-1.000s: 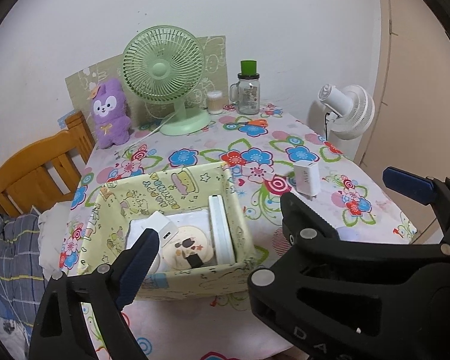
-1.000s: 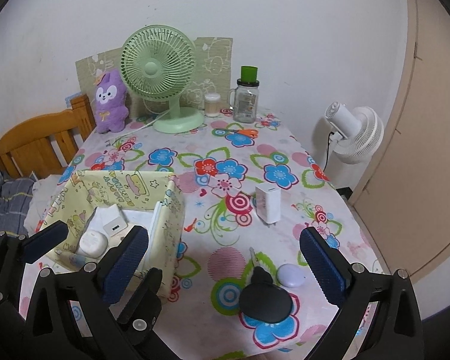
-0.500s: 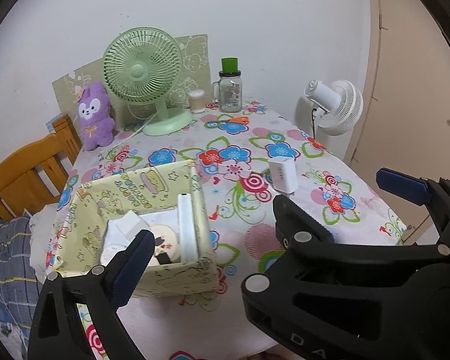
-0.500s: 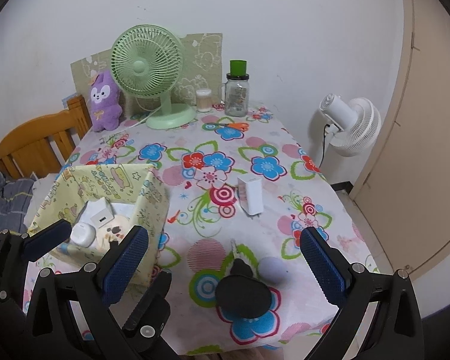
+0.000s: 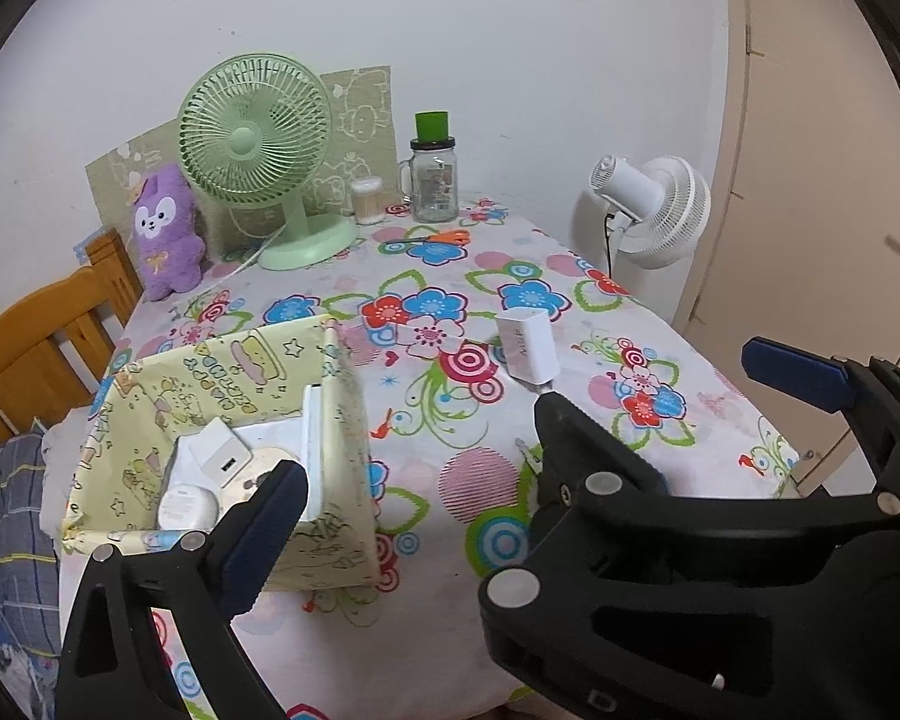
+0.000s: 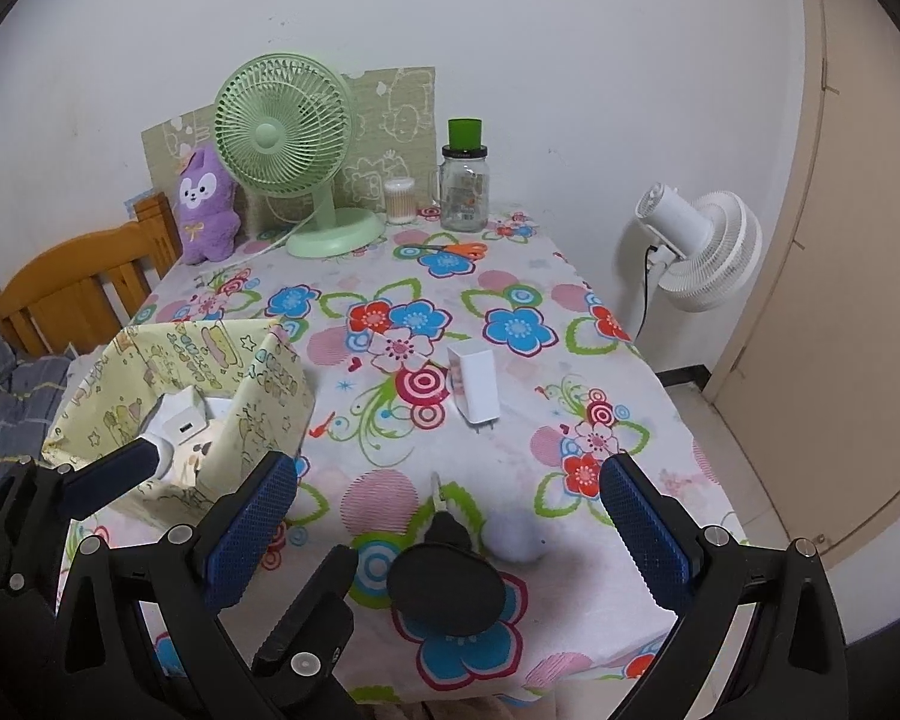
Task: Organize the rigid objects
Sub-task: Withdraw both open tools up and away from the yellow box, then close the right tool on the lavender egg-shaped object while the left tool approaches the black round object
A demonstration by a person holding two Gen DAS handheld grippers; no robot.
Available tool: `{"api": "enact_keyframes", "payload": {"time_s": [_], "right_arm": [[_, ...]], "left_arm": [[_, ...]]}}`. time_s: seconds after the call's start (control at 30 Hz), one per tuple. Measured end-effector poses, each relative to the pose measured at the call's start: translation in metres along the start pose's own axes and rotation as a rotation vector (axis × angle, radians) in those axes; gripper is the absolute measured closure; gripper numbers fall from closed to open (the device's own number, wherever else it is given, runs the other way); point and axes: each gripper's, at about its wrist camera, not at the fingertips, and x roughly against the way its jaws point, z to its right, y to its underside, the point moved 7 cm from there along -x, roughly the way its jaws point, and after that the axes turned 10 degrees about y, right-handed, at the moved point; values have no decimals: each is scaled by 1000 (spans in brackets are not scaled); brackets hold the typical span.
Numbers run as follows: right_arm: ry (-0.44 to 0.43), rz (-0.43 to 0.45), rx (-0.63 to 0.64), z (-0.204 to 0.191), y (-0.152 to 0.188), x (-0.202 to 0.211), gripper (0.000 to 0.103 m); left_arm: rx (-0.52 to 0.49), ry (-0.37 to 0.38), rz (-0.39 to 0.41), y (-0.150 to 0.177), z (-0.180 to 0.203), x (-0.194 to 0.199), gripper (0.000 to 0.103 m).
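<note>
A yellow patterned box (image 5: 258,384) (image 6: 270,384) sits at the table's front left and holds a white charger (image 5: 222,459), a white round case (image 5: 186,507) and other white items. A white power adapter (image 5: 525,348) (image 6: 474,384) stands on the floral cloth right of the box. A black round-handled object (image 6: 447,591) and a pale lilac pebble-shaped thing (image 6: 513,534) lie near the front edge. My left gripper (image 5: 528,444) is open and empty, held above the front of the table. My right gripper (image 6: 447,516) is open and empty above the black object.
A green desk fan (image 6: 288,150), a purple plush (image 6: 204,210), a cotton-swab jar (image 6: 401,199), a glass jar with a green lid (image 6: 463,180) and orange scissors (image 6: 450,249) stand at the back. A white floor fan (image 6: 702,246) and a door are right, a wooden chair (image 6: 72,288) left.
Both grippers have pulled back and up from the table, so the box and adapter look farther away. Both stay open and empty. Nothing on the table has moved.
</note>
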Motion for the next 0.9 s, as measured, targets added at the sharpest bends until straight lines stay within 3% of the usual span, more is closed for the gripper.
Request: {"api": "enact_keyframes", "payload": {"time_s": [0.23,0.73,0.9], "right_arm": [[-6,-12,-1,8,7,-9,1],[-14,0,19,20,30,-37,1],[-7,-5,29,23,41,-49,1]], "left_arm": [[4,10,-17,6,8,-13,2],[-7,-14,46,24,19,-40,2],[-7,-4,30,33,23,-55,2]]}}
